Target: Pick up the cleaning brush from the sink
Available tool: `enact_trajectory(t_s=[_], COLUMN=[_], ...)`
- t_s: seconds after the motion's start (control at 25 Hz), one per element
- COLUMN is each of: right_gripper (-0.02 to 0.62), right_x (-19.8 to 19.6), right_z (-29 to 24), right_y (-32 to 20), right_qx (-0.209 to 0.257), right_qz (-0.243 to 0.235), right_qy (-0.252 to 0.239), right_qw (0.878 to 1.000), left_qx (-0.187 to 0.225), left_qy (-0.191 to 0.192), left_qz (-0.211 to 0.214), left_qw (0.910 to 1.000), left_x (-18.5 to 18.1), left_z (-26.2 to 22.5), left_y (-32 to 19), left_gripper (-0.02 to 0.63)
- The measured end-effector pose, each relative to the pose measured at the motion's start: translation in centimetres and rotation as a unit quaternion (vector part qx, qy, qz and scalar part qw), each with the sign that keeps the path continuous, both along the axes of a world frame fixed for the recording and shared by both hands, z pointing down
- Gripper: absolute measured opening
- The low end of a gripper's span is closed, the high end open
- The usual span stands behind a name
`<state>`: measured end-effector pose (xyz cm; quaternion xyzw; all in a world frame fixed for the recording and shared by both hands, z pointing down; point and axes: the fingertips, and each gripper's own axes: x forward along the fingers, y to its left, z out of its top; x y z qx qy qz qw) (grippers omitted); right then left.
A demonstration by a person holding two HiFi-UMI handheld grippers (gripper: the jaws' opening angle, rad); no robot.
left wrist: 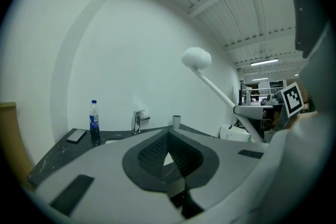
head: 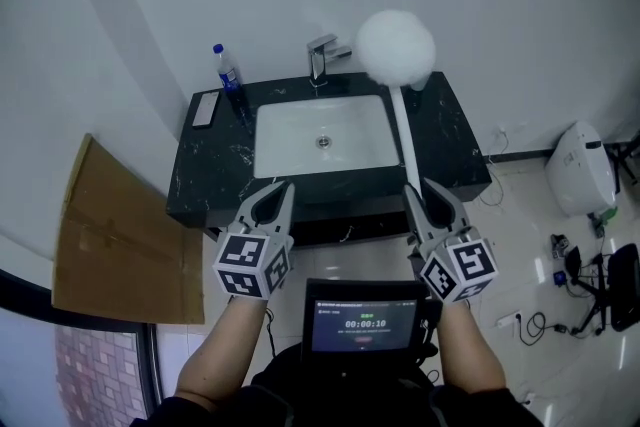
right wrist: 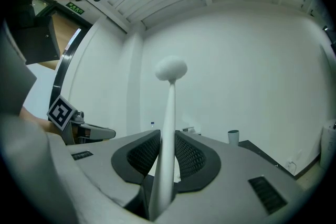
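Observation:
The cleaning brush has a round fluffy white head (head: 396, 47) on a long white handle (head: 405, 130). It is lifted above the counter, over the right side of the white sink (head: 290, 143). My right gripper (head: 425, 200) is shut on the lower end of the handle. In the right gripper view the handle (right wrist: 167, 134) runs up between the ribbed pads to the head (right wrist: 171, 68). My left gripper (head: 275, 200) hovers at the counter's front edge, shut and empty. From the left gripper view (left wrist: 167, 136) the brush (left wrist: 196, 58) slants up at the right.
A black marble counter (head: 215, 165) holds the sink, a chrome faucet (head: 322, 60), a blue-capped bottle (head: 228, 75), a phone (head: 205, 108) and a cup (left wrist: 176, 121). Cardboard (head: 120, 235) leans at the left. A white appliance (head: 585, 165) and cables sit on the floor at the right.

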<state>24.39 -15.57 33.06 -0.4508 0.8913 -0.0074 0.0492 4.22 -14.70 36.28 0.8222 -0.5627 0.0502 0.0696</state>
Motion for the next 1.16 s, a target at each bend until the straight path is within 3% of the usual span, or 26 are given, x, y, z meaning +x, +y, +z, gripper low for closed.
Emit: enact_trajectory(t_s=[0.2,1.16], right_gripper=[0.071,0.071], right_x=[0.1,0.5], right_z=[0.2,0.3], right_y=[0.9,3.7], right_qx=[0.020,0.022], right_qz=[0.005,0.021], right_qy=[0.012,0.003], right_qw=[1.000,1.000], left_qx=[0.001,0.029], left_qy=[0.008,0.007], left_qz=[-0.006,-0.021], left_qw=[1.0000,0.9993], left_x=[-0.3,-0.4], left_z=[0.3,-0.9], left_y=[0.4,3.4], left_gripper=[0.006,0.006])
